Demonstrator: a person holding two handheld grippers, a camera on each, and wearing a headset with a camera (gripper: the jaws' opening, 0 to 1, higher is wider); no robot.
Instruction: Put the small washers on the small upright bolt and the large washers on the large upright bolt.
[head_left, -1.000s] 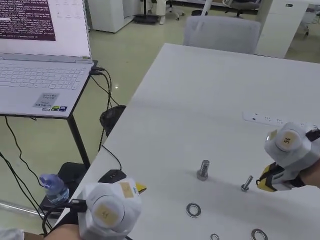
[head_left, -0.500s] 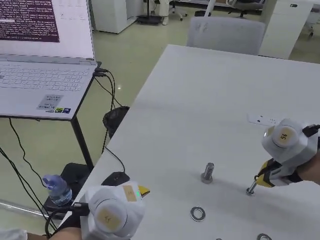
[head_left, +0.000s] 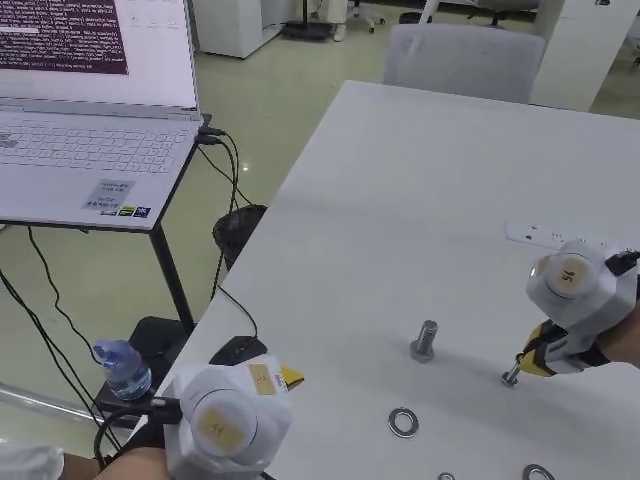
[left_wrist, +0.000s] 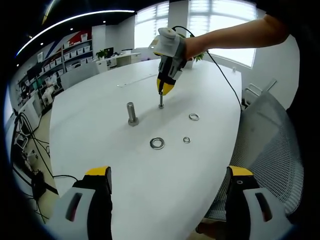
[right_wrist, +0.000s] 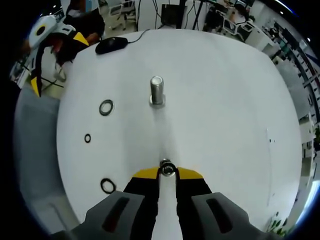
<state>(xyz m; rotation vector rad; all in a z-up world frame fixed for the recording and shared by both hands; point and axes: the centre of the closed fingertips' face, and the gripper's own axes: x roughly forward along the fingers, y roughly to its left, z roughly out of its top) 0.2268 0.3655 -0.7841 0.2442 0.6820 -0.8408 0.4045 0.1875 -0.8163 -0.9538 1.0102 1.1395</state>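
- Bolts stand upright on the white tabletop; the small silver metal bolt is nearer the right edge, and the large silver metal bolt is near it, towards the middle.
- The right gripper has its yellow-tipped jaws pressed together on the small silver metal bolt, one tip on each side of its top.
- One large silver flat washer lies flat in front of the large silver metal bolt; a second large flat washer and a small silver flat washer lie flat closer to the person, all apart from each other.
- The left gripper hangs at the near table edge with its jaws spread wide and nothing between them, well apart from the washers.
- A black computer mouse and a white power strip rest on the tabletop; an open white laptop sits on a stand to the left, with a clear plastic bottle below on the floor.
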